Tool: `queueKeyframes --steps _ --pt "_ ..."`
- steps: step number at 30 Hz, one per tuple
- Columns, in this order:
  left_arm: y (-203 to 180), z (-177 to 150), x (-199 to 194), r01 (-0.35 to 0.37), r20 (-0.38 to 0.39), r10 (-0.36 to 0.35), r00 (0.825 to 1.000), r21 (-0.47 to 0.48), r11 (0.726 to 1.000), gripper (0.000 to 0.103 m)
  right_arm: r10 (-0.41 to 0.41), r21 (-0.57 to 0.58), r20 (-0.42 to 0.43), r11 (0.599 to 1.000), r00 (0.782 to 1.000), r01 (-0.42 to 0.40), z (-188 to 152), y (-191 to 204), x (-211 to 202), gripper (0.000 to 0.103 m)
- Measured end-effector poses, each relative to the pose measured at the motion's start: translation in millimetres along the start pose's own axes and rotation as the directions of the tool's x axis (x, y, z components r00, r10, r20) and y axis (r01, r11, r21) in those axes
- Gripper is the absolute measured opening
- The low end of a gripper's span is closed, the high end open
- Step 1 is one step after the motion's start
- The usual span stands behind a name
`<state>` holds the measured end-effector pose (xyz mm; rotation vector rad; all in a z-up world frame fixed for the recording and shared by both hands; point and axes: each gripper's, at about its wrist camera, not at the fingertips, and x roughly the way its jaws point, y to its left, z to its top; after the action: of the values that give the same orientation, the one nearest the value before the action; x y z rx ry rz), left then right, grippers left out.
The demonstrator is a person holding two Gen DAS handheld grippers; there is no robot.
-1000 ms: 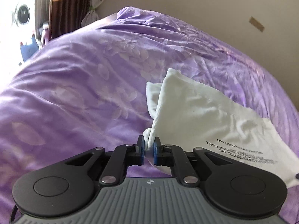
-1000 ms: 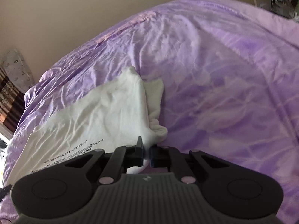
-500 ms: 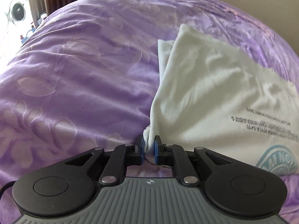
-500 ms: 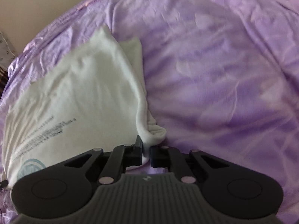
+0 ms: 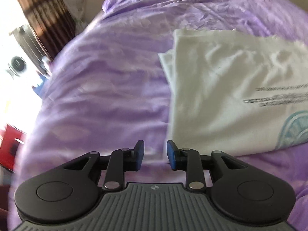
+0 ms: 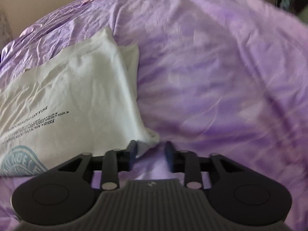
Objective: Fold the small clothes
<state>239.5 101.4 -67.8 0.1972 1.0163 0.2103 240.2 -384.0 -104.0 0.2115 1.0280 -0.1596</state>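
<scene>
Now both jaws are opening, the left tool (image 5: 153, 155) empty just left of the white shirt (image 5: 231, 88) on the purple bed (image 5: 107, 88), the right tool (image 6: 149, 155) spreading loose around its right-hand corner.

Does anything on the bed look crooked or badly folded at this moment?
Slightly. The white shirt is folded on the purple bedspread, but an under layer sticks out past the folded edge, and the top is wrinkled. Both the left gripper and the right gripper are opening; neither clamps cloth.
</scene>
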Motion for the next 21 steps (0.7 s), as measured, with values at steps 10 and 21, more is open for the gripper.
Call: queueKeyframes --steps 10,21 --pt "-1.1 39.2 2.3 0.002 0.028 -0.003 1.0 0.024 1.0 0.034 0.04 -0.122 0.025 0.992 0.999 -0.037 51.1 13.3 -5.9 0.045" --pt "-22.4 65.7 34.0 0.06 -0.002 -0.06 0.998 -0.016 0.998 0.034 0.196 -0.022 -0.073 0.98 0.978 -0.198 105.5 15.1 65.4 0.054"
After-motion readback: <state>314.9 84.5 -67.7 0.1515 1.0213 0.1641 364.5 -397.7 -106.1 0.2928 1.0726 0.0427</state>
